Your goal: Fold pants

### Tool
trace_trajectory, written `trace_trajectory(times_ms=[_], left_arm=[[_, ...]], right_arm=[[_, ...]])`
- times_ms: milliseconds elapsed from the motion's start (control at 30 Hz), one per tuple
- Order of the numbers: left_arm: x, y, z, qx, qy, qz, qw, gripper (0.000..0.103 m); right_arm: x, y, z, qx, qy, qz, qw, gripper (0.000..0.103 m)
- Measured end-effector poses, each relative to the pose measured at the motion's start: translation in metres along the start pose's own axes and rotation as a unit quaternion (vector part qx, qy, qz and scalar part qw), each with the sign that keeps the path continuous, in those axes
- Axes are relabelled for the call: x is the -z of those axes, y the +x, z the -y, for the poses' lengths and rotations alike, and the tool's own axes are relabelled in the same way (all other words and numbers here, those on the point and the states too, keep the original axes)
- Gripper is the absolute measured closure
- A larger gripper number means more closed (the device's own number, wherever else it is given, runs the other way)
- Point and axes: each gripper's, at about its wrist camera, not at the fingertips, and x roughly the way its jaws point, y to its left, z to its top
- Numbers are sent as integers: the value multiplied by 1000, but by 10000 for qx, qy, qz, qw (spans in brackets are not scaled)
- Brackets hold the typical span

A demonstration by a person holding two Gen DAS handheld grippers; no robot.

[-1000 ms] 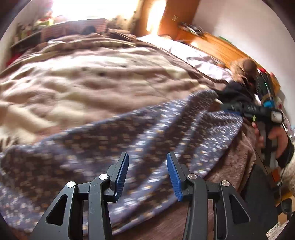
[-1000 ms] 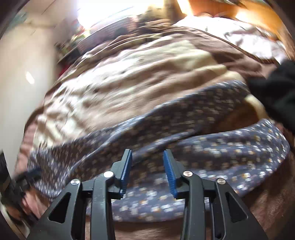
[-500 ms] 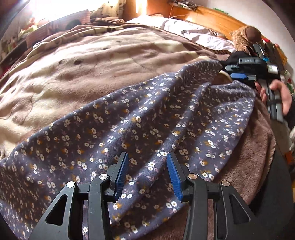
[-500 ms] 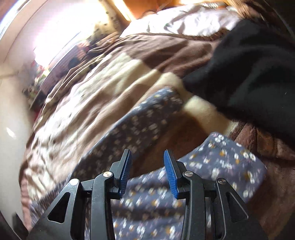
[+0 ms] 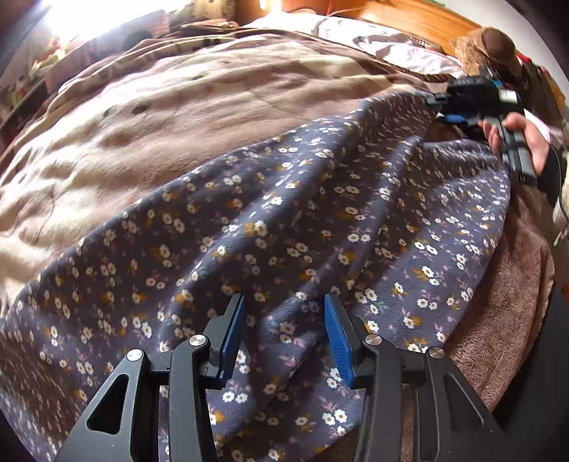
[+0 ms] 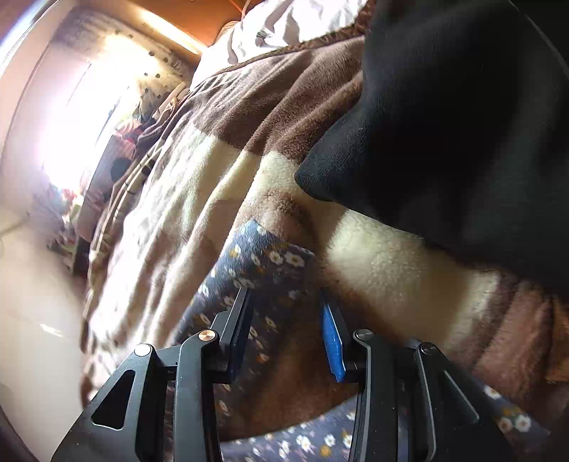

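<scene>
Dark blue flowered pants (image 5: 284, 231) lie spread across a brown and cream blanket (image 5: 177, 106) on a bed. My left gripper (image 5: 282, 320) is open, low over the near middle of the pants. My right gripper (image 6: 284, 309) is open at the far leg's hem corner (image 6: 270, 259), with the hem between its fingers. In the left wrist view the right gripper (image 5: 444, 106) sits at the far right end of the pants, held by a hand (image 5: 522, 135).
A black garment (image 6: 462, 124) lies on the blanket right beside the hem. White pillows (image 5: 373, 42), a wooden headboard (image 5: 409, 17) and a brown plush toy (image 5: 487, 42) are at the bed's head. A bright window and cluttered shelves are at the far side.
My right gripper has moved right and down to the far leg's hem corner. My left gripper has dropped closer to the pants. Both stay open.
</scene>
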Motion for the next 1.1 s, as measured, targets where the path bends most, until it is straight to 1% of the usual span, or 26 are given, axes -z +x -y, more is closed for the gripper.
trace_trajectory(times_ms=[100, 133, 167, 200, 300, 367, 467, 500, 600, 700, 767, 900, 967, 1000, 1100], left_arm=[[-1, 2, 6, -148, 116, -14, 9998, 59], [-1, 2, 7, -185, 107, -27, 9998, 59], [-2, 0, 9, -158, 120, -17, 9998, 59], [-2, -1, 11, -125, 211, 13, 9997, 59], [-1, 2, 12, -235, 341, -9, 9991, 56], [-3, 4, 11, -305, 298, -13, 9991, 53], [-6, 6, 16, -452, 417, -12, 9981, 52], [-8, 5, 17, -440, 409, -9, 9982, 52], [-10, 2, 16, -140, 294, 51, 9995, 52], [-7, -1, 21, -32, 405, 77, 9991, 50], [-8, 1, 24, -165, 502, 110, 9985, 46], [-13, 7, 20, -445, 312, 63, 9985, 46], [-16, 5, 20, -551, 377, 133, 9977, 46], [-17, 5, 22, -605, 432, 126, 9972, 47], [-16, 3, 23, -572, 477, 77, 9972, 67]], right_arm=[[-5, 2, -5, -110, -43, 3, 9999, 66], [-5, 1, -7, -123, -73, 34, 9999, 77], [-6, 1, -9, -140, -99, 61, 9998, 91], [-7, -1, -11, -152, -124, 89, 9998, 94], [-11, -10, -17, -201, -232, 274, 9992, 99], [-13, -17, -24, -240, -343, 364, 9985, 99], [-17, -26, -34, -297, -453, 447, 9975, 100], [-19, -30, -37, -328, -460, 491, 9972, 100], [-23, -38, -49, -459, -492, 584, 9960, 100], [-25, -46, -66, -432, -749, 675, 9940, 100], [-26, -51, -73, -480, -844, 722, 9927, 100], [-31, -62, -84, -593, -907, 809, 9908, 100], [-34, -67, -88, -590, -983, 827, 9900, 100], [-34, -70, -91, -578, -1065, 826, 9892, 100], [-34, -74, -92, -531, -1129, 867, 9884, 100]])
